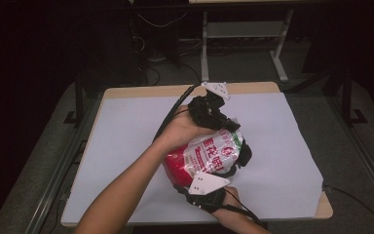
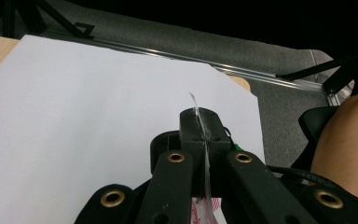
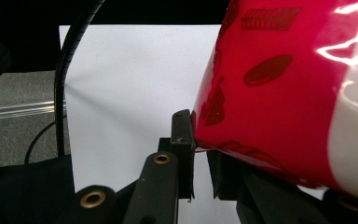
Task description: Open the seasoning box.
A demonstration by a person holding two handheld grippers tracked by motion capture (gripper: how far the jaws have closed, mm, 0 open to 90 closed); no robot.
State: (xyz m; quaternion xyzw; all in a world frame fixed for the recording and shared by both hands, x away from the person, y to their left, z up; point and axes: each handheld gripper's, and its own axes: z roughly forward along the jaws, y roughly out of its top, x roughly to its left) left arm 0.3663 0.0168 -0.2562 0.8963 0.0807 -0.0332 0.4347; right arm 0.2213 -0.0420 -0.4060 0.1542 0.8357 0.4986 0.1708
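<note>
The glossy red-and-white plastic snack bag (image 1: 205,157) hangs between the two grippers above the white paper-covered surface (image 1: 126,146), its long axis running from the far end down toward the person. The left gripper (image 1: 231,125) is clamped fully on the bag's thin clear top seam (image 2: 200,121) at the far end, its forearm reaching diagonally across the surface. The right gripper (image 1: 199,183) pinches the red bottom edge (image 3: 261,93) at the near end, jaws nearly shut. Any pull apart would likely run along this axis.
</note>
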